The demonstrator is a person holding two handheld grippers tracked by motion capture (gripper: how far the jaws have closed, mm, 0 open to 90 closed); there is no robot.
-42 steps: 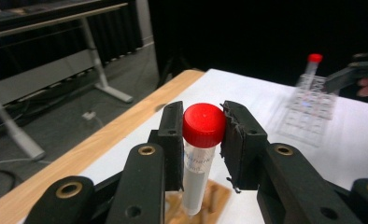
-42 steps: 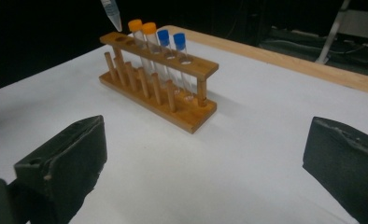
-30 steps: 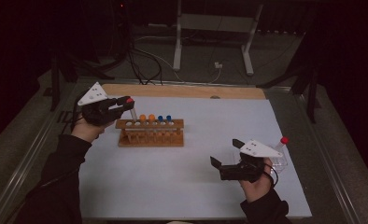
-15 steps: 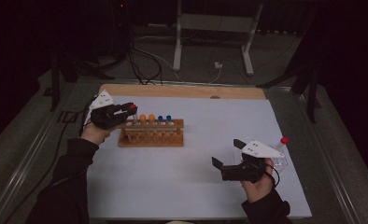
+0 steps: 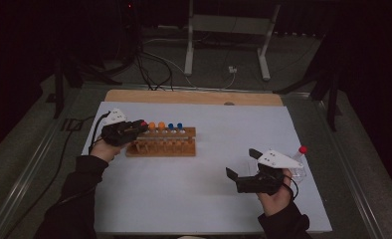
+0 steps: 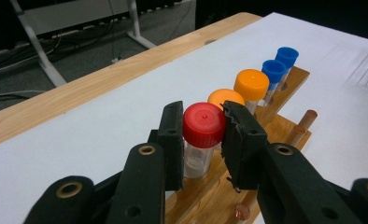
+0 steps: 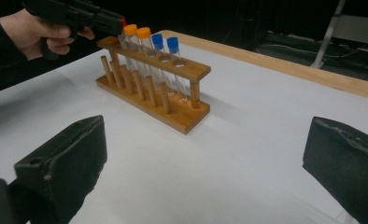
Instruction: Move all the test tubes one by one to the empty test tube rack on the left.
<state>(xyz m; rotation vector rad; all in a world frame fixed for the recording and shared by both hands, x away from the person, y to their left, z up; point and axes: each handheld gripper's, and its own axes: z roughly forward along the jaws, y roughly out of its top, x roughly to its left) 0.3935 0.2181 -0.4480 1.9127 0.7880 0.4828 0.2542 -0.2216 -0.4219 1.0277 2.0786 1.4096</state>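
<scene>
Clamping a clear plastic test tube with a red screw cap (image 6: pixel 203 125), the left gripper (image 5: pixel 127 132) stands at the left end of a wooden test-tube rack (image 5: pixel 160 148), which sits on the white sheet-covered table (image 5: pixel 204 199) toward its far left corner. In the left gripper view the two black jaws press on either side of the red cap, and the tube hangs upright over the near end of the rack, its lower part hidden behind the jaws, so whether it sits in a hole cannot be told. Behind it in the same row stand two orange-capped tubes (image 6: pixel 250 84) and two blue-capped tubes (image 6: pixel 280 63), all upright in the rack's top bar. Short wooden pegs (image 7: pixel 136 83) run along the rack's base on the side facing the person. The right gripper (image 5: pixel 244 175) rests well apart from the rack, near the table's right edge, with its jaws spread wide and nothing between them; the right gripper view looks across bare white sheet to the rack. Just beside the right hand (image 5: pixel 273 195), toward the right edge, lies another clear tube with a red cap (image 5: pixel 299 158). A strip of bare wood (image 5: pixel 194 97) runs along the table's far edge.
</scene>
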